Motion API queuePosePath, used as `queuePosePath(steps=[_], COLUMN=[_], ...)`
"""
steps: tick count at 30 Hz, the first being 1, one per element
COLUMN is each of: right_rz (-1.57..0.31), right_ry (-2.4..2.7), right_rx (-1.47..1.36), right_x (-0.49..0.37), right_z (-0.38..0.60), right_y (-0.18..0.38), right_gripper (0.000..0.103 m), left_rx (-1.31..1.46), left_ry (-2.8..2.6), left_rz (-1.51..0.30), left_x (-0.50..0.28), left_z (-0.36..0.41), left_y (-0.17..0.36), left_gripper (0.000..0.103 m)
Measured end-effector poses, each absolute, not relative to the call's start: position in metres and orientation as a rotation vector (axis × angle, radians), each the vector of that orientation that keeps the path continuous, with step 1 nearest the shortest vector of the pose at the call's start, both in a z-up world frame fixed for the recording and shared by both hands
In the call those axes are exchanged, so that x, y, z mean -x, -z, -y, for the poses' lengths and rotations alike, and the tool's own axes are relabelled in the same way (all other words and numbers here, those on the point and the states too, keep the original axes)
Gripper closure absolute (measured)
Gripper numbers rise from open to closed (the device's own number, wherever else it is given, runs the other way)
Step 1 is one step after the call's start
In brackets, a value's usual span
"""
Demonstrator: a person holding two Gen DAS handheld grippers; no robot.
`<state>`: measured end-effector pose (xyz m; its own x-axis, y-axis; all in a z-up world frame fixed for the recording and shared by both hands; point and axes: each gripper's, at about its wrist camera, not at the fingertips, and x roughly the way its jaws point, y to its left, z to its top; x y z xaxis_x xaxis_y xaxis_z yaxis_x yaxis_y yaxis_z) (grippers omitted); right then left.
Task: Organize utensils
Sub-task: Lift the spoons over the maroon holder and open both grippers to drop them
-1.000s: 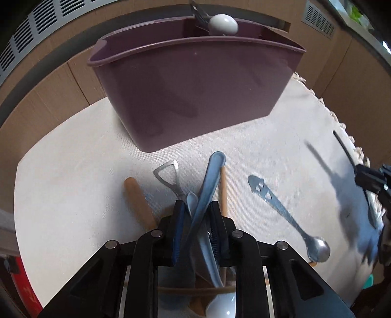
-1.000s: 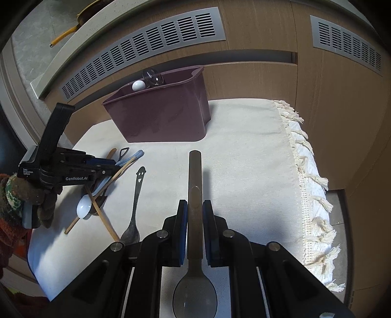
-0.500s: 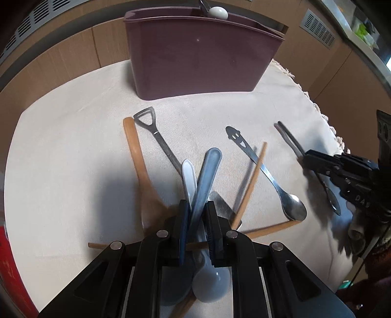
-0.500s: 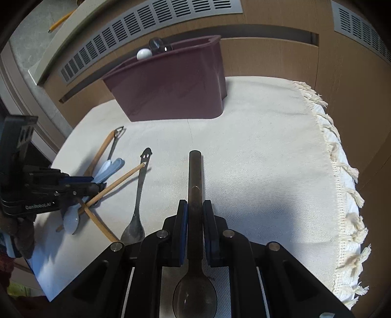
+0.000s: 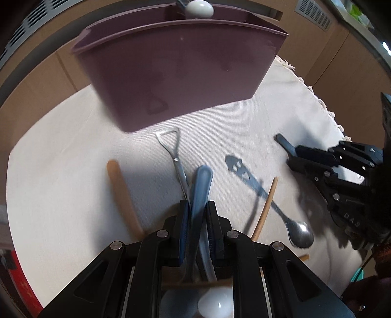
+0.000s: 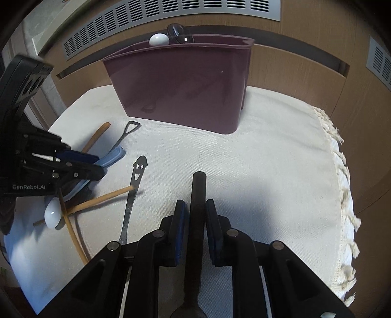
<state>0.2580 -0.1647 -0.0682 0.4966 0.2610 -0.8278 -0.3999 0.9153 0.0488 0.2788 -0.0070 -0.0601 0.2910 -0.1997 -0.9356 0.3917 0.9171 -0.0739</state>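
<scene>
left wrist view: the left gripper (image 5: 198, 208) is clenched on the handle of a pale blue plastic spoon (image 5: 201, 186), whose white bowl (image 5: 215, 303) sits low between the black arms. a grey metal spoon with a triangular loop handle (image 5: 171, 144) also runs in beside the blue one; whether the pads pinch it too, i cannot tell. on the cream woven cloth (image 5: 73, 171) lie a tan wooden handle (image 5: 122, 190), a thin wooden chopstick (image 5: 265, 208) and a steel spoon with a smiley-face cutout handle (image 5: 266, 198), the chopstick crossing over that spoon's stem. behind them stands the dark plum plastic utensil bin (image 5: 183, 73), with a white spoon bowl (image 5: 198, 8) poking above its rim.

right wrist view: the right gripper (image 6: 194, 210) has a dark smoky translucent spoon (image 6: 198, 195) between its pads, handle pointing toward the bin (image 6: 185, 83); its jaws have just been easing apart slightly, with a sliver of gap showing on the left pad, so how firmly it grips i cannot tell.
</scene>
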Motion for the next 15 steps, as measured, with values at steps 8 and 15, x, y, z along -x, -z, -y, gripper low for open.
queuePosePath(steps=[8, 15], right_rz=[-0.924, -0.837], right_ry=[-0.435, -0.432], right_rx=[0.008, -0.043], right_x=[-0.243, -0.22], right_z=[0.19, 0.203], right_y=[0.056, 0.021], right_gripper=[0.091, 0.091], left_rx=[-0.059, 0.094], left_ry=[0.365, 0.311], left_rz=[-1.196, -0.909], left_x=[-0.279, -0.22], left_z=[-0.001, -0.029], left_y=[0.058, 0.007], left_gripper=[0.088, 0.09])
